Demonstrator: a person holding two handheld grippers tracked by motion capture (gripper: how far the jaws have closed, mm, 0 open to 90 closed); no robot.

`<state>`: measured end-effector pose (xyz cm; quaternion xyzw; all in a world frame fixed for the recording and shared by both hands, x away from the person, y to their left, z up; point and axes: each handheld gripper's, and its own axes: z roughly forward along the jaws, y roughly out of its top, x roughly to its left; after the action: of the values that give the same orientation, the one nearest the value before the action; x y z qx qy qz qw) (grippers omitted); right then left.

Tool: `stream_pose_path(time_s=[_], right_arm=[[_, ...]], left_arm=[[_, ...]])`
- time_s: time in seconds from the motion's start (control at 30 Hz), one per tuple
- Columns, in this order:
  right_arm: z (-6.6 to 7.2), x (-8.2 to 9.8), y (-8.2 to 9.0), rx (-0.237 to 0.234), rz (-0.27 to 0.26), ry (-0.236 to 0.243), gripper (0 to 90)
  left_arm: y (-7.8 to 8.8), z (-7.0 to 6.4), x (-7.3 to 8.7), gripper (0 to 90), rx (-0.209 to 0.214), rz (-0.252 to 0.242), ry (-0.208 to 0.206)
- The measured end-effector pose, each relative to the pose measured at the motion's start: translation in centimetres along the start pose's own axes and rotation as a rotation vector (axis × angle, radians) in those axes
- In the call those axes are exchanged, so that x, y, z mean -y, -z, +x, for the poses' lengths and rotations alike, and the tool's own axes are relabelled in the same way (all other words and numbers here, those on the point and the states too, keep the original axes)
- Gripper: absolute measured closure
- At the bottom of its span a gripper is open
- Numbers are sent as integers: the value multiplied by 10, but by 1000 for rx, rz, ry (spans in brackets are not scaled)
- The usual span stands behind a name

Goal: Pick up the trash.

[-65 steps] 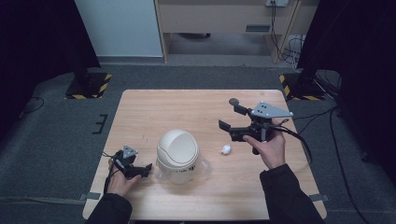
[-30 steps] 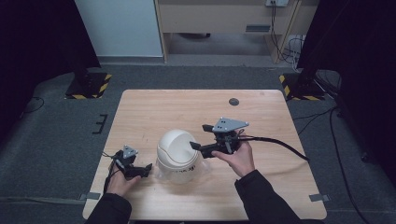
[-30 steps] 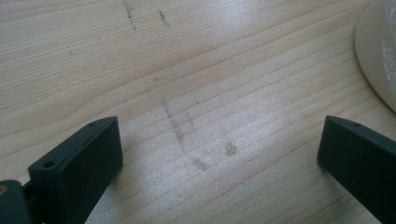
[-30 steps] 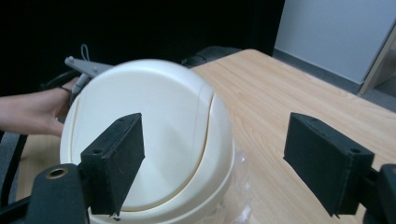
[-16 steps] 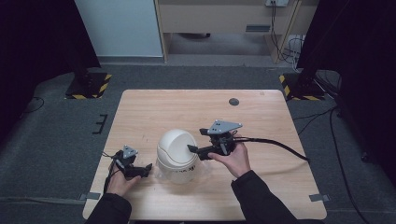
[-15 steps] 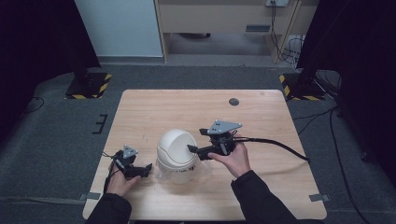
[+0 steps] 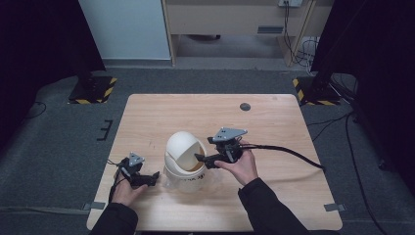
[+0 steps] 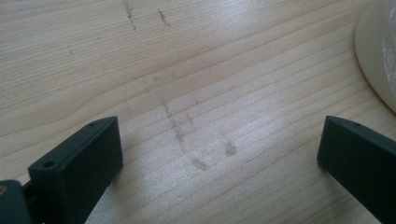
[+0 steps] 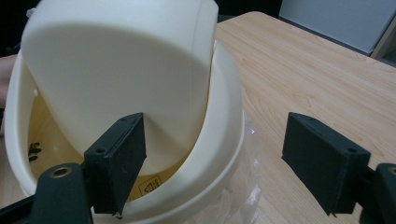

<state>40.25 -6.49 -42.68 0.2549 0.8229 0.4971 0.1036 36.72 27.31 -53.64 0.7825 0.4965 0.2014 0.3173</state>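
On the near left part of the wooden table (image 7: 274, 122), the left gripper (image 7: 145, 177) lies low over the boards in the person's left hand (image 7: 126, 190). In the left gripper view its jaws stand wide apart with nothing between them but bare wood grain and a few faint grey scuff marks (image 8: 180, 133). The curved cream edge of the bin shows at the far right of that view, apart from the jaws.

Just to its right stands the small cream bin (image 7: 186, 159), near the middle of the table and a little toward the person. It has a domed swing lid (image 9: 121, 70), and the lid is tipped inward so that the yellowish inside shows. A clear plastic liner (image 9: 243, 196) bulges out below the rim.

The right gripper (image 7: 203, 160), held in the right hand (image 7: 241, 165), meets the bin from the right side. In the right gripper view its jaws are spread wide and hold nothing; one jaw sits in front of the tilted lid at the opening, the other hangs over the table beside the bin. Its black cable (image 7: 288, 152) trails off to the right across the table.

Farther back, a small dark round disc (image 7: 245, 106) lies near the far edge. Beyond the table are grey carpet (image 7: 58, 142), a white panel (image 7: 125, 27) and a wooden cabinet (image 7: 230, 17).
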Motion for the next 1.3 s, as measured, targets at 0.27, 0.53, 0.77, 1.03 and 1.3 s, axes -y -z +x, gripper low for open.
stream_pose_path(time_s=[0.27, 0.53, 0.77, 1.03, 1.3], right_arm=[[-2, 2, -7, 1, 20, -8, 218], [-3, 3, -15, 3, 28, -27, 226], [-3, 4, -17, 0, 25, -34, 231], [-4, 0, -2, 3, 0, -22, 238], [-14, -3, 24, 29, -26, -12, 237]], left_arm=[[0, 0, 0, 0, 0, 0, 0], [0, 0, 0, 0, 0, 0, 0], [0, 0, 0, 0, 0, -1, 2], [0, 0, 0, 0, 0, 0, 0], [0, 0, 0, 0, -1, 0, 1]])
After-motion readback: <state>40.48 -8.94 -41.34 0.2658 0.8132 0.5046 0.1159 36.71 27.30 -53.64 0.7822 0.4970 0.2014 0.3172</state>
